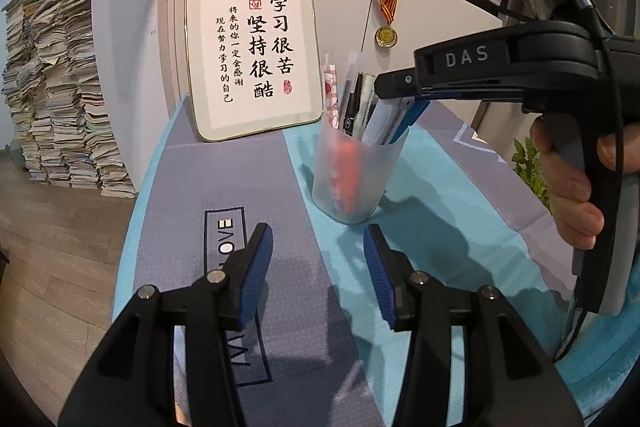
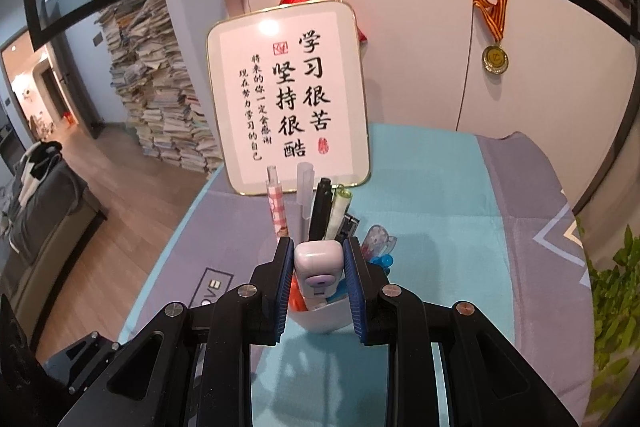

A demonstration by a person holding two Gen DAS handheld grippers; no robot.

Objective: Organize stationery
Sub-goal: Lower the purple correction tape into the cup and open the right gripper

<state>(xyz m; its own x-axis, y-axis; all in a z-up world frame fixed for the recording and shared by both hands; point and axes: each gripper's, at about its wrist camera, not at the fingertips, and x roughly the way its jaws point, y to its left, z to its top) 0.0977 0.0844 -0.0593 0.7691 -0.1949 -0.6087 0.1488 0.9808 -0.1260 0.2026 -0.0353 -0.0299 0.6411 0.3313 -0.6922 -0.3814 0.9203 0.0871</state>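
Both grippers are black with ribbed blue pads (image 1: 256, 275) and silver screws (image 2: 247, 291). The right gripper (image 1: 404, 107) reads "DAS" in grey, with a black cable (image 1: 618, 131) running just behind that marking.

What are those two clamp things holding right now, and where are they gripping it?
The right gripper pinches a small white correction-tape-like gadget by its two flat sides, above the pen cup. The left gripper is open and holds nothing.

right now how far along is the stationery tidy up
Nearly done, it seems. Done: several pens already stand in the frosted pen cup. In hand: the right gripper is shut on a small white correction-tape-like item, held over the cup. The left gripper is open and empty. Left: drop that item in; no other loose stationery shows on the cloth.
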